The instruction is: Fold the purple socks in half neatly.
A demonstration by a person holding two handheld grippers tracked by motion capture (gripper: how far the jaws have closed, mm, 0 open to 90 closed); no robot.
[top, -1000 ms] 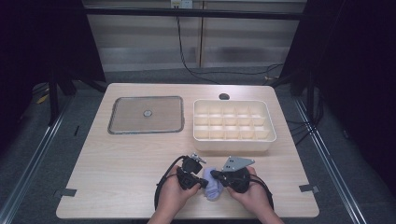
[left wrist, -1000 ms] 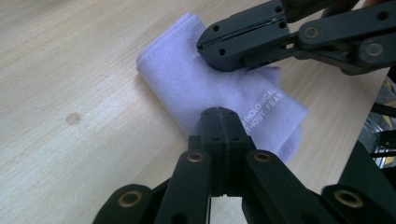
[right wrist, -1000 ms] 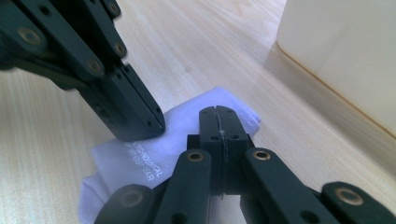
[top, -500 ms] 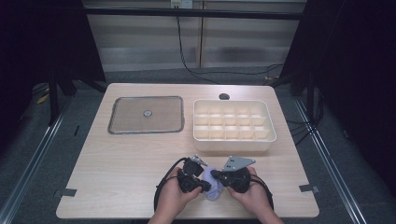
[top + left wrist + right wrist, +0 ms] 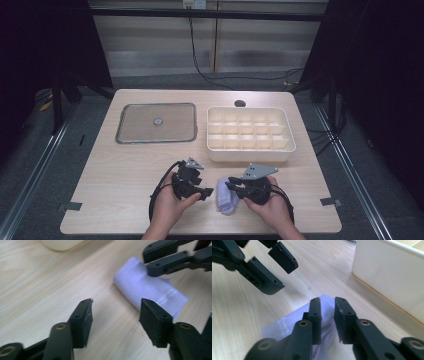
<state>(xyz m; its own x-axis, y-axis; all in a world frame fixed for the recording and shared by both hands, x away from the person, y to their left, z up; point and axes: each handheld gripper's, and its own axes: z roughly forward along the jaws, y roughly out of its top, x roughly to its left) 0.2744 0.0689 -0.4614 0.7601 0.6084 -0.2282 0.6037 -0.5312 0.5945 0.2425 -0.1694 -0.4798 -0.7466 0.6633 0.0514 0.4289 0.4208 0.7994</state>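
A folded lavender cloth [image 5: 227, 197] [image 5: 147, 287] [image 5: 287, 325] lies on the wooden table [image 5: 125, 170] near its front edge. My left gripper [image 5: 206, 193] [image 5: 116, 312] is open just left of the cloth, with only bare table between its pads; its jaws have just been opening. My right gripper [image 5: 231, 185] [image 5: 327, 303] hangs over the cloth's right end. Its jaws have just been opening to a narrow gap, with a fold of cloth between them that the pads do not press. Each gripper shows in the other's view: right [image 5: 147, 261], left [image 5: 287, 277].
A cream tray [image 5: 250, 150] [image 5: 387, 272] with several small compartments stands just behind the grippers at the right. A flat grey lid [image 5: 157, 122] with a centre knob lies at the back left. A dark round hole [image 5: 240, 103] sits at the table's far edge.
The left gripper has let go of the cloth, opened and drawn back to the left. The right gripper's jaws have parted a little while its hand stayed put.
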